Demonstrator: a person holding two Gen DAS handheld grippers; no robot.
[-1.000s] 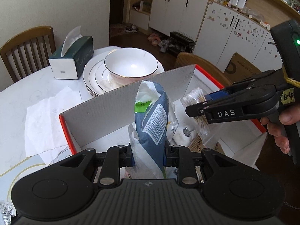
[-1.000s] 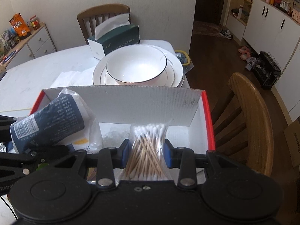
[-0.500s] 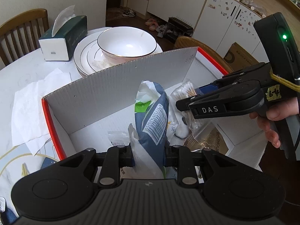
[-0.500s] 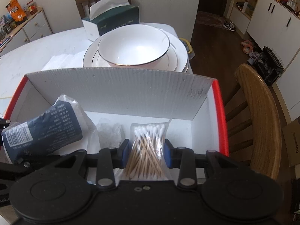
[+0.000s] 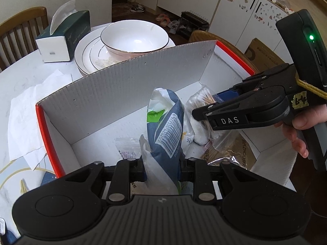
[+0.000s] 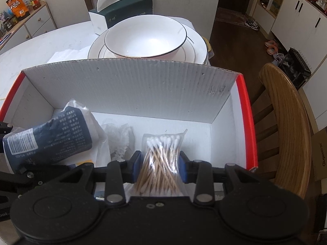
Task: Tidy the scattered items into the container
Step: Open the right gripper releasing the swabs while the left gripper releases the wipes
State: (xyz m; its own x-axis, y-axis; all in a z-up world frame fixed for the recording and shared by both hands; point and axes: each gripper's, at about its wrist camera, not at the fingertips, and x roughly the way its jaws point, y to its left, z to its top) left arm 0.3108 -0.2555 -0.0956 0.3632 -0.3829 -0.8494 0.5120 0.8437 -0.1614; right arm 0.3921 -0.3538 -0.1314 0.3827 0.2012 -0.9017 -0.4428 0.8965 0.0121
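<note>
A white cardboard box [image 5: 122,94] with red edges stands on the table; it also shows in the right wrist view [image 6: 130,94]. My left gripper [image 5: 162,168] is shut on a blue and white plastic packet [image 5: 165,130] held inside the box. The packet shows at the left of the right wrist view [image 6: 49,140]. My right gripper [image 6: 160,166] is shut on a clear bag of cotton swabs [image 6: 161,163] low inside the box. The right gripper shows in the left wrist view [image 5: 206,107] with the swab bag [image 5: 201,98]. Small clear packets [image 5: 127,148] lie on the box floor.
A white bowl [image 6: 145,35] on stacked plates sits just behind the box. A green tissue box [image 6: 122,10] stands beyond it. Crumpled white paper [image 5: 26,110] lies left of the box. A wooden chair [image 6: 286,126] is to the right of the box.
Both grippers have moved forward and down into the box with their items still held. The box's far wall now fills more of both views.
</note>
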